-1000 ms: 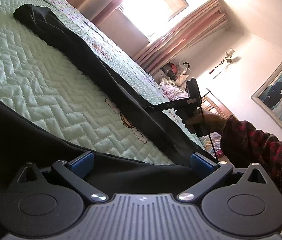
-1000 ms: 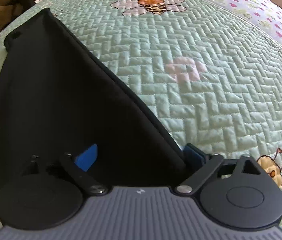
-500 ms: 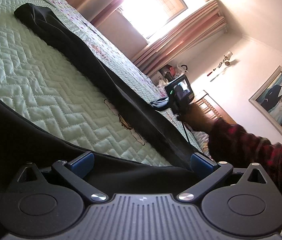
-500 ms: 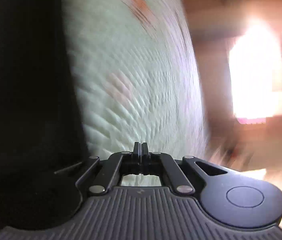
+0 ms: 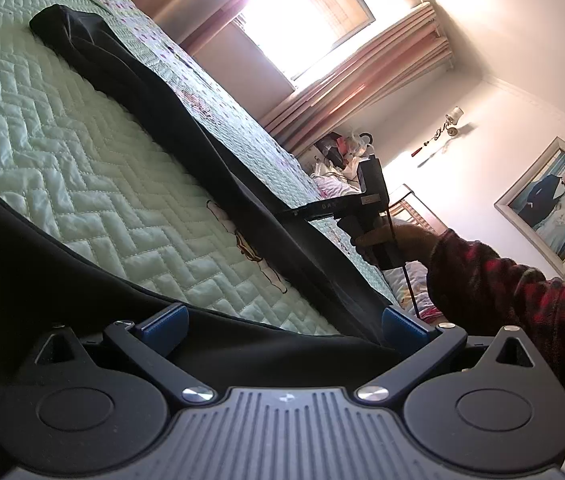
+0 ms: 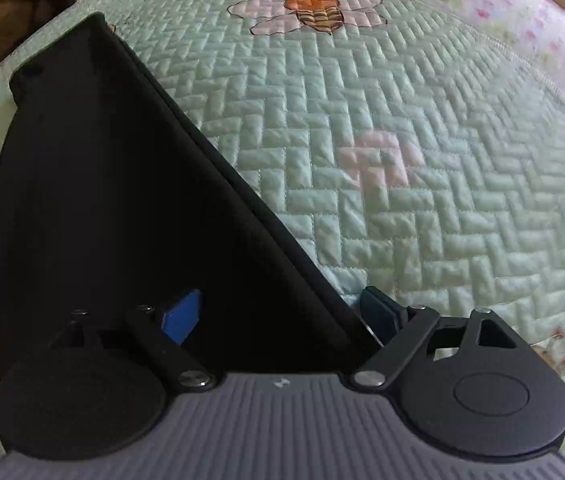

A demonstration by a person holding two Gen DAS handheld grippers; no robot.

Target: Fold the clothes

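Both tongs are standing released: the right tongs [image 6: 278, 314] are straddling the black trousers' [image 6: 122, 200] edge, leg running lengthwise away; the left tongs [image 5: 282, 324] are hovering beside them.

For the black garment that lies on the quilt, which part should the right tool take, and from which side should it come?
Probably the straight seamed edge of the black garment, where it meets the bare quilt. The right tool, jaws wide and just opened, already straddles that edge from above. Coming from the quilt side seems best: the cloth lies flat, so one finger could slide under the edge while the other presses on top.
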